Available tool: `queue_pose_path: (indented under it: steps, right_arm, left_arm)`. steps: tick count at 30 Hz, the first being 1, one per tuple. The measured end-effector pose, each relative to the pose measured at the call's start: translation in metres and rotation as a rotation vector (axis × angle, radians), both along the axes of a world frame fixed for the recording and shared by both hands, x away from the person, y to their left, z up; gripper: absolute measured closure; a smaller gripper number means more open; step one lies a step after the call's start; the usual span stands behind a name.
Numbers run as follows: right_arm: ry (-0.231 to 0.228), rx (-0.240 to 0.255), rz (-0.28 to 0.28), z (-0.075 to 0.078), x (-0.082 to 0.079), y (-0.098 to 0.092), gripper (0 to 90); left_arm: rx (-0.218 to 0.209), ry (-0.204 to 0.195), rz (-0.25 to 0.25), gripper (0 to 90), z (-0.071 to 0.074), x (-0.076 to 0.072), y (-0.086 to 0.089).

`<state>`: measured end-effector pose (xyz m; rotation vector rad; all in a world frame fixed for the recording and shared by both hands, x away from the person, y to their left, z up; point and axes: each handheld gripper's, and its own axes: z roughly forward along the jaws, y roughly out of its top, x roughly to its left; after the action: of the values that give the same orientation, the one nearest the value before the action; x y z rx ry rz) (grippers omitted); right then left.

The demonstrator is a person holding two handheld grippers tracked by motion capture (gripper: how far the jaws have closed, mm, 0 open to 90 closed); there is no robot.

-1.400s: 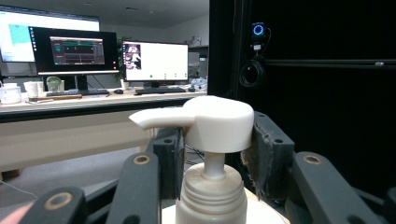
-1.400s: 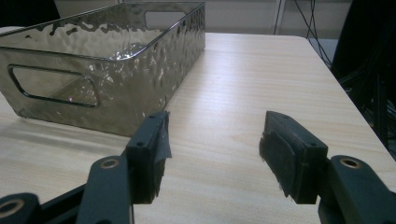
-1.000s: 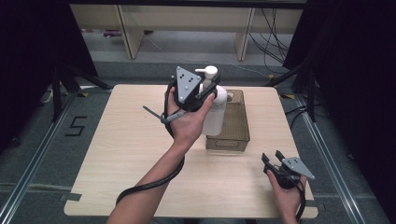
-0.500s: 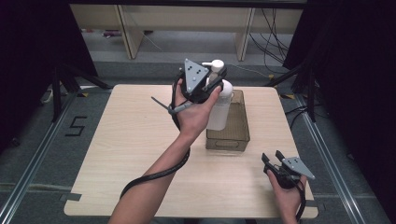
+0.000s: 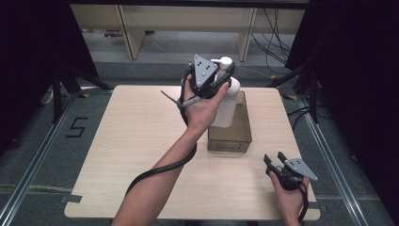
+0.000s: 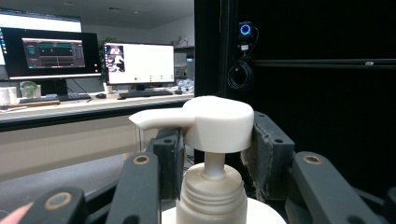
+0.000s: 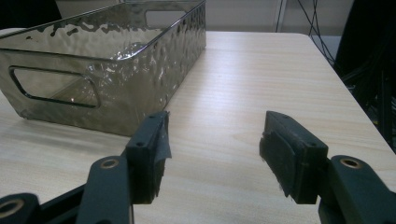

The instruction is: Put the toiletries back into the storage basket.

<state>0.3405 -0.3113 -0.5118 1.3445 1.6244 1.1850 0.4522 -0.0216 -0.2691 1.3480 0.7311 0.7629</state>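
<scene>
Since the earlier frames, the left tool (image 5: 221,77) had lifted the white pump bottle (image 5: 227,104) higher and carried it a little farther toward the far edge of the worktop (image 5: 127,141), while the right tool (image 5: 275,162) had kept its place near the front right corner.

From the high view, the left hand (image 5: 200,110) held its tool above the far end of the smoked translucent bin (image 5: 230,136), and the bottle hung upright in the air over that end of the bin, clear of the worktop. Its jaws were clamped on the bottle's neck. In the left gripper view the pump head (image 6: 210,122) sat between the two pads (image 6: 266,154), its spout pointing left, with the ribbed collar (image 6: 212,198) just below. Behind it were two lit monitors (image 6: 140,63) on a desk, and a black partition bearing a small device with a blue ring light (image 6: 245,30).

The right hand (image 5: 289,195) rested low near the worktop's front edge, just to the right of the bin's near end. Its tool stood with jaws spread wide and nothing between them. In the right gripper view the two pads (image 7: 149,154) framed bare wood, and the dimpled bin (image 7: 107,60), with a slot handle in its near wall, lay ahead and to the left, apart from the jaws.

A black cable (image 5: 160,169) trailed along the left forearm.
</scene>
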Motion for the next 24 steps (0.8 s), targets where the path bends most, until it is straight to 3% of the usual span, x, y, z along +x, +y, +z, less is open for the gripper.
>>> queue_pose_path:
  steps: [14,24]
  right_arm:
    - [0.014,0.004,0.0,0.0,0.0,0.0,42.1]
    - [0.016,0.01,0.005,0.0,0.0,-0.001,42.1]
  left_arm:
    - [-0.006,0.013,-0.022,59.2,-0.004,0.02,-0.011]
    - [0.017,0.033,-0.012,59.2,-0.01,0.031,-0.019]
